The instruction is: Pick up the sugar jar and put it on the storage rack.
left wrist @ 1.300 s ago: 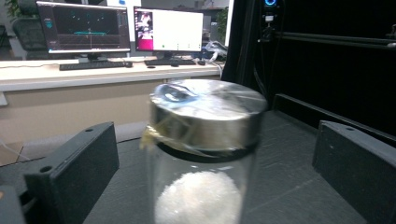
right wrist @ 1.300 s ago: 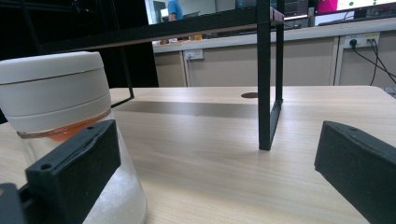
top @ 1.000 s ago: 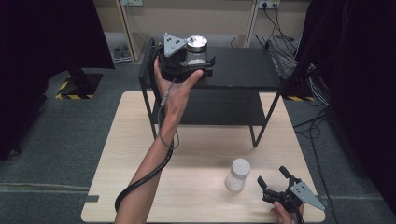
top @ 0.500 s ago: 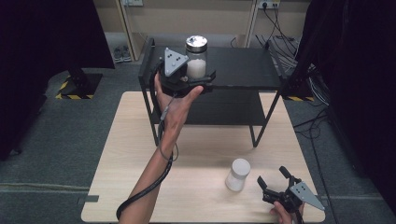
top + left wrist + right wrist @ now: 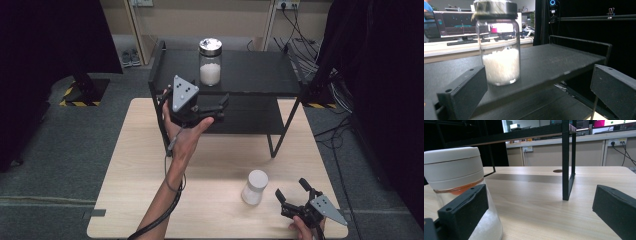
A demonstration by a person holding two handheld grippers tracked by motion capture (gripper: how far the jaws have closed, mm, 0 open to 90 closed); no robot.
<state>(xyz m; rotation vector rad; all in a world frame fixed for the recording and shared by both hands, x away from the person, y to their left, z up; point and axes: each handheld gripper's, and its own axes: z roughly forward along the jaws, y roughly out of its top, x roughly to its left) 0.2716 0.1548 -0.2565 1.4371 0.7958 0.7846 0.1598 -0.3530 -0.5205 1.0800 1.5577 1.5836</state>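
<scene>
Shelf jar: a clear glass jar with a silver metal lid and white grains inside [image 5: 210,62] stands upright on the top board of the black metal shelf rack [image 5: 260,70], toward its front edge.
Left tongs: the left tongs [image 5: 212,107] are spread wide with nothing between them, held just in front of and below the shelf's top board; in the left gripper view the jar [image 5: 499,50] sits apart from both jaws.
Surface jar: a white plastic jar with a white screw cap [image 5: 255,187] stands upright on the light wooden surface [image 5: 150,200], near its right front corner.
Right tongs: the right tongs [image 5: 292,192] are wide open and empty, just to the right of the white jar; in the right gripper view the jar [image 5: 456,182] lies behind the left jaw, not between the two.
Step in hand: likely taking up the white jar next.
Doing it well: shift the right tongs sideways until the jar is centred, keep the jaws level, close on the body below the cap, then lift straight up.
Risk: a jaw nudging the jar could tip it.
</scene>
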